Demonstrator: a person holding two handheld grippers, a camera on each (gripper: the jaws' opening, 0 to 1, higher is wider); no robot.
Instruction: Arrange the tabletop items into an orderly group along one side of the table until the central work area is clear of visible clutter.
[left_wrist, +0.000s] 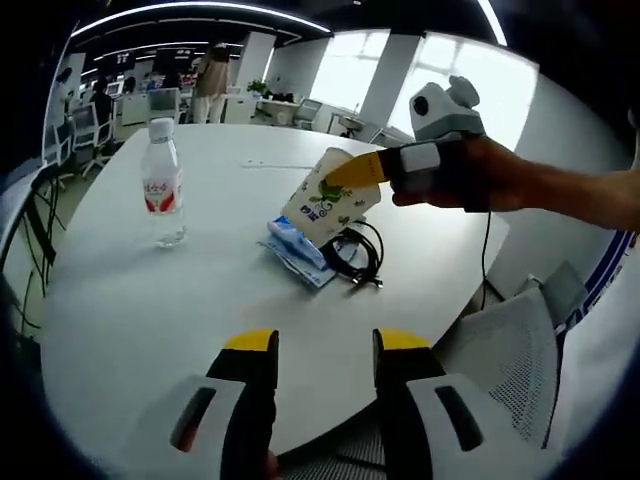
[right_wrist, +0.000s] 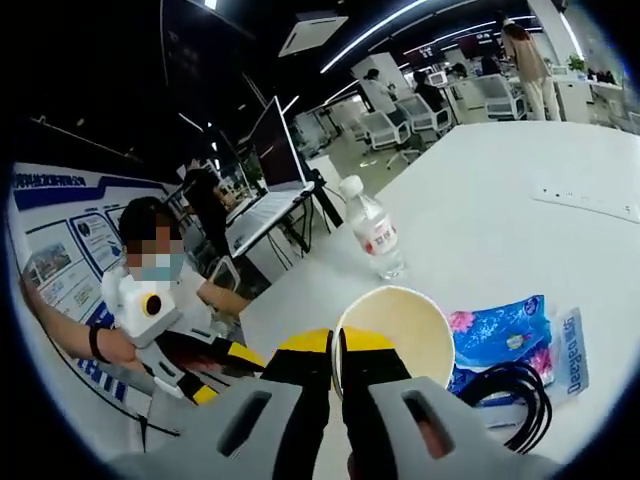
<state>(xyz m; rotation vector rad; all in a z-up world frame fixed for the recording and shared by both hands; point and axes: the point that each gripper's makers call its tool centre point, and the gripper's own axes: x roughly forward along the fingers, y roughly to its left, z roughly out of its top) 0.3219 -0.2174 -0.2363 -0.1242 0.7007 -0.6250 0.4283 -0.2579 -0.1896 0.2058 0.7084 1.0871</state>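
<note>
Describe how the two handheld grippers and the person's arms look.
Both grippers share one build: the left gripper and right gripper have black jaws with yellow tips on light grey bodies with dark slots. The forearm behind the right gripper is bare, no sleeve visible.

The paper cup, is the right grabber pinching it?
Touching. In the right gripper view the right gripper pinches the paper cup rim between its closed jaws.

The counter (left_wrist: 150, 310) is smooth matt white, the bottle (left_wrist: 162, 180) clear plastic, the cup (right_wrist: 392, 325) paper, the packet (right_wrist: 497, 333) glossy plastic.
</note>
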